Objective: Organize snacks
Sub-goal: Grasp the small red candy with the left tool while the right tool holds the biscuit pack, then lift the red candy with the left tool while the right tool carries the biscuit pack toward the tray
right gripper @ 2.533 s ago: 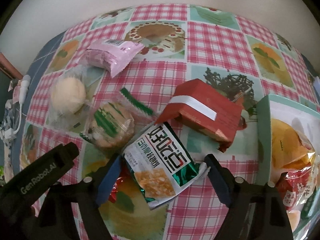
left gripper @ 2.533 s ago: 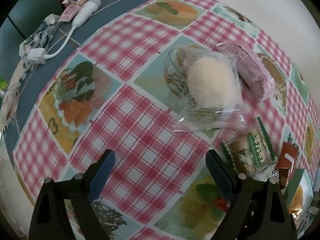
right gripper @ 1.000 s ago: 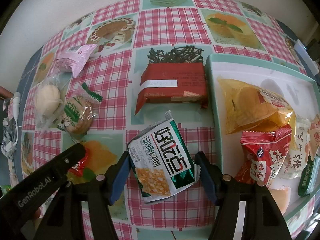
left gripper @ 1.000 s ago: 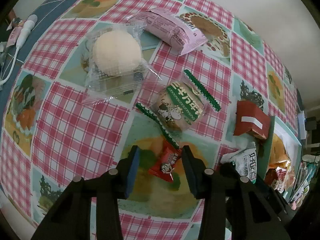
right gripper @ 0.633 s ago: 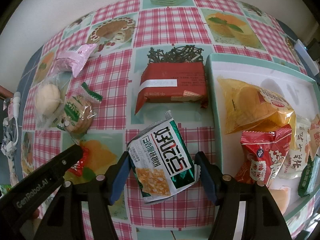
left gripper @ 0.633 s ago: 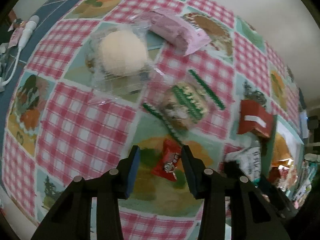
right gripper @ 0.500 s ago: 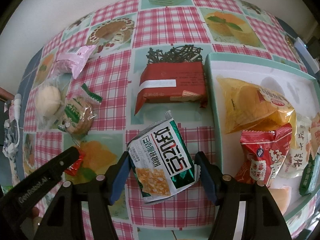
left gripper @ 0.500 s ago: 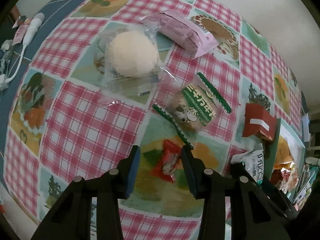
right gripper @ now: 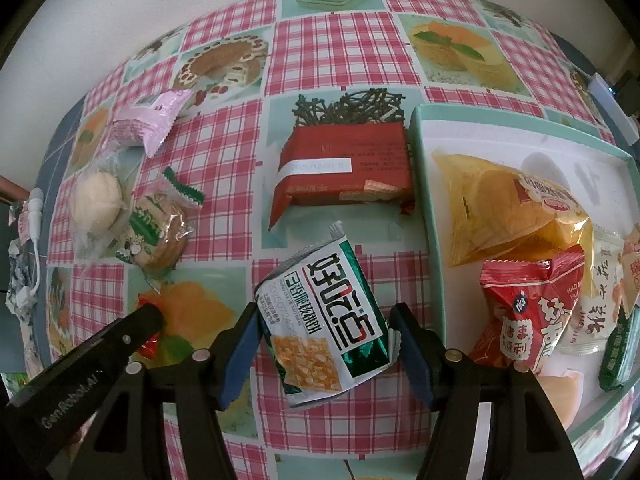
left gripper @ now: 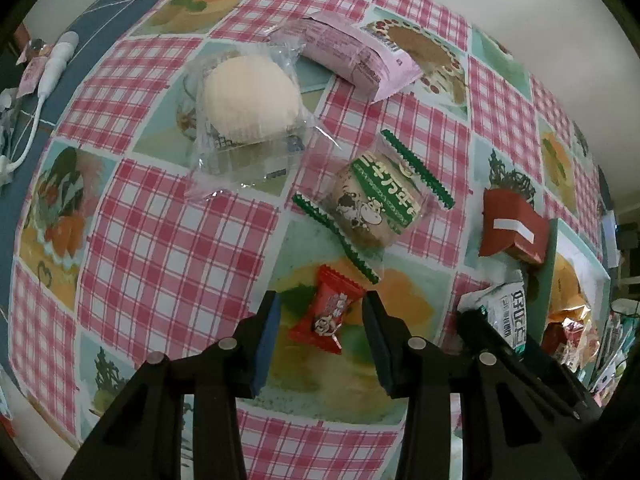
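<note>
Peering past my left gripper point(left gripper: 320, 320), contact looks unclear: its parted fingers bracket the small red candy point(left gripper: 326, 314). My right gripper point(right gripper: 324, 332) straddles the green-white packet point(right gripper: 324, 320), seemingly ungripped.

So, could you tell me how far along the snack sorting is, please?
Partly done. The tray already holds several packs, including a chips bag. In hand: the left gripper brackets a red candy, and the right gripper a green pack, neither clamped. Left on the table: red pack, bun, pink pack, cookie.
</note>
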Demonstrator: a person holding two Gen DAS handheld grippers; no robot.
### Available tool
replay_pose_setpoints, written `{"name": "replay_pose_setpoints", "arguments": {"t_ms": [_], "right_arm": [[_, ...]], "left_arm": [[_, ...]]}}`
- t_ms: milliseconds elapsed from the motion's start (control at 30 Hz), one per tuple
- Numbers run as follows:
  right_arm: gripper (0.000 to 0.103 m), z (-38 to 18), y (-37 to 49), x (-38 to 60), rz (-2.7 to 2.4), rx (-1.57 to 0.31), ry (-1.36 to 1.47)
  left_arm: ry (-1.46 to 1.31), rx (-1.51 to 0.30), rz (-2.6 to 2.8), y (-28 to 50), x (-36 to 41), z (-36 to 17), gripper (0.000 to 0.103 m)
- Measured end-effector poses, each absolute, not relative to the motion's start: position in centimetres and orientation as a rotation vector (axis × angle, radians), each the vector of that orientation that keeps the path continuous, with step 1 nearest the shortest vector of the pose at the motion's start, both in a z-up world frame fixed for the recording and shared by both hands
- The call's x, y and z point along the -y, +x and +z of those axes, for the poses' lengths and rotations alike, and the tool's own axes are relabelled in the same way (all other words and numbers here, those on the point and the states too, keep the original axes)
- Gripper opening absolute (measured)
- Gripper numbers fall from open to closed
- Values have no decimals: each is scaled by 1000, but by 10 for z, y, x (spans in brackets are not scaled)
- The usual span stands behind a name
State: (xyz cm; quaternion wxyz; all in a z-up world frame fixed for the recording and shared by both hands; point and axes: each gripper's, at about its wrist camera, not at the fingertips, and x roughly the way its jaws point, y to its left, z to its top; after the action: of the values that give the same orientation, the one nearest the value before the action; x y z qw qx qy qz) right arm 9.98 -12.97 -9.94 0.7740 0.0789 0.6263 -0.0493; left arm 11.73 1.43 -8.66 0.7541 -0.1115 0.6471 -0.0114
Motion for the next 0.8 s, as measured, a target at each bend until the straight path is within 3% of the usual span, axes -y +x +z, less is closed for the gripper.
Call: {"name": "replay_pose_setpoints", "arguments": {"t_ms": [233, 800], "right_arm": [[68, -99, 99, 130, -110, -1358, 182], [66, -63, 91, 134, -103, -1301, 215]], "left_arm": [[-224, -1409, -24, 119, -12, -93, 19], [-263, -1286, -19, 116, -33, -44, 17]]}}
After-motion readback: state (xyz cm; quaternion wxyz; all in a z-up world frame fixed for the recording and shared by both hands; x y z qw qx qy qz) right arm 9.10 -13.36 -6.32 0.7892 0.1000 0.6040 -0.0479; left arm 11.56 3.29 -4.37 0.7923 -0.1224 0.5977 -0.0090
